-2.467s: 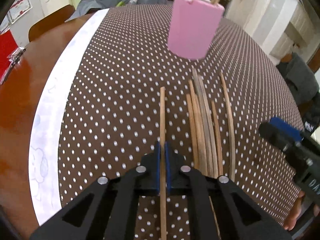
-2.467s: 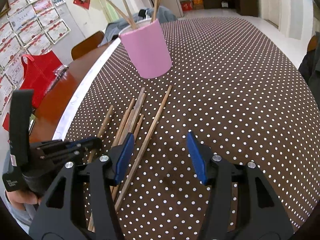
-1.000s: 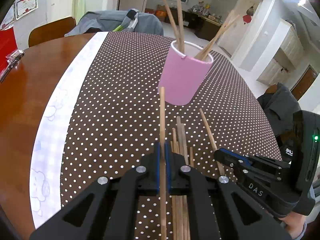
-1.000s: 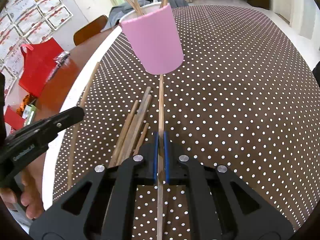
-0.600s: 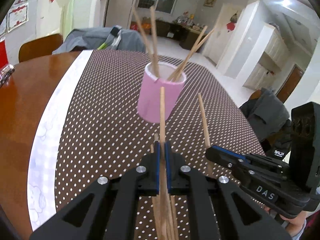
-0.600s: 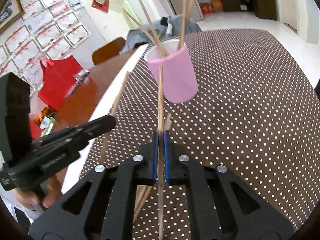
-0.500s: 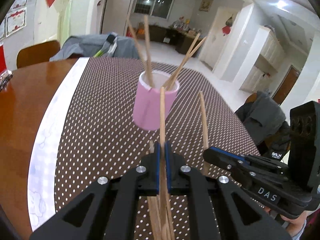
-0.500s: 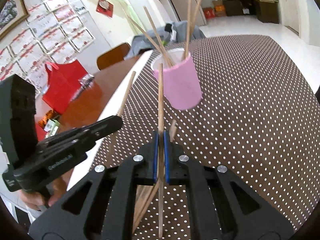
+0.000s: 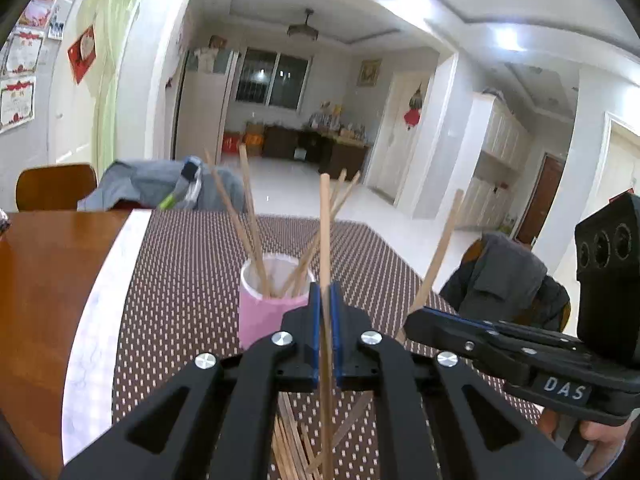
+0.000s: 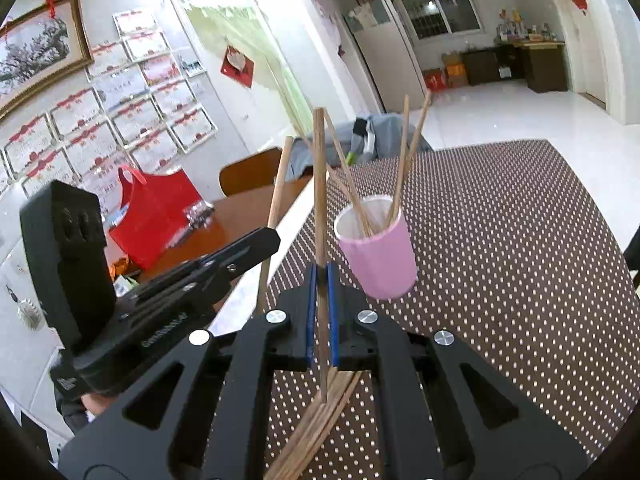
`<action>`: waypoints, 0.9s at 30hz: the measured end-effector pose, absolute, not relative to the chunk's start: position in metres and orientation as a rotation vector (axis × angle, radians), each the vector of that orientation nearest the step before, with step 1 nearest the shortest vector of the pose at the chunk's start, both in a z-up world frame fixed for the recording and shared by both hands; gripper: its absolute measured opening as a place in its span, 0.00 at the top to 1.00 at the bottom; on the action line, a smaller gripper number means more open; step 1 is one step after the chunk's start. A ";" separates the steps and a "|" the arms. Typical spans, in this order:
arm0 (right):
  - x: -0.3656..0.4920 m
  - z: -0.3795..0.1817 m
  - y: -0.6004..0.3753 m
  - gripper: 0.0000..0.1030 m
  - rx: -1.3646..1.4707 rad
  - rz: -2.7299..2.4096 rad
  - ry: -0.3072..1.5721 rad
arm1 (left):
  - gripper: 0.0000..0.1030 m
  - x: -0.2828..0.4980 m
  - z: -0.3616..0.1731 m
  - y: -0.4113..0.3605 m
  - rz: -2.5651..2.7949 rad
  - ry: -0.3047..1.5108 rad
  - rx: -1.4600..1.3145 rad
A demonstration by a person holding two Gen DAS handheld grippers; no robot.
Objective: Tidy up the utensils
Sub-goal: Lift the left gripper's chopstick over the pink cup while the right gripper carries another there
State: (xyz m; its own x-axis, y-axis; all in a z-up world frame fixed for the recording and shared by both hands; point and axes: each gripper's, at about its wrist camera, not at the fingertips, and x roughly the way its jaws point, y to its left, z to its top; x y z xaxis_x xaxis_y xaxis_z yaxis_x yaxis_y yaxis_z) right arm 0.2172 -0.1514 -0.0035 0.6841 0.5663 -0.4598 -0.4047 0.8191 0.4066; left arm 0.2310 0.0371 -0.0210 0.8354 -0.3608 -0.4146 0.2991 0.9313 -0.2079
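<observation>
— We see a white room: framed certificates (image 10: 132,120) on the wall, glossy floor (image 10: 520,116).
— We also see a window (image 9: 272,84), a ceiling lamp (image 9: 303,31), cabinets (image 9: 500,160) and a wooden chair (image 9: 56,186).

A home, by the look of it: a wooden dining surface (image 9: 44,280) under a dotted cloth (image 10: 520,240) stands in an open living room with a tiled floor (image 10: 520,120). Framed certificates (image 10: 132,112) cover one wall, a ceiling lamp (image 9: 303,31) hangs overhead, and white cupboards (image 9: 500,152) line the far side.
</observation>
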 end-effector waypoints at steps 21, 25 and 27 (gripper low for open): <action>0.254 0.052 -0.152 0.94 0.255 0.465 0.269 | 0.95 0.281 0.018 0.047 -0.242 -0.004 -0.267; 0.266 0.054 -0.148 0.94 0.252 0.453 0.240 | 0.95 0.297 0.016 0.050 -0.208 -0.043 -0.302; 0.271 0.052 -0.148 0.94 0.252 0.448 0.233 | 0.95 0.303 0.014 0.051 -0.197 -0.058 -0.306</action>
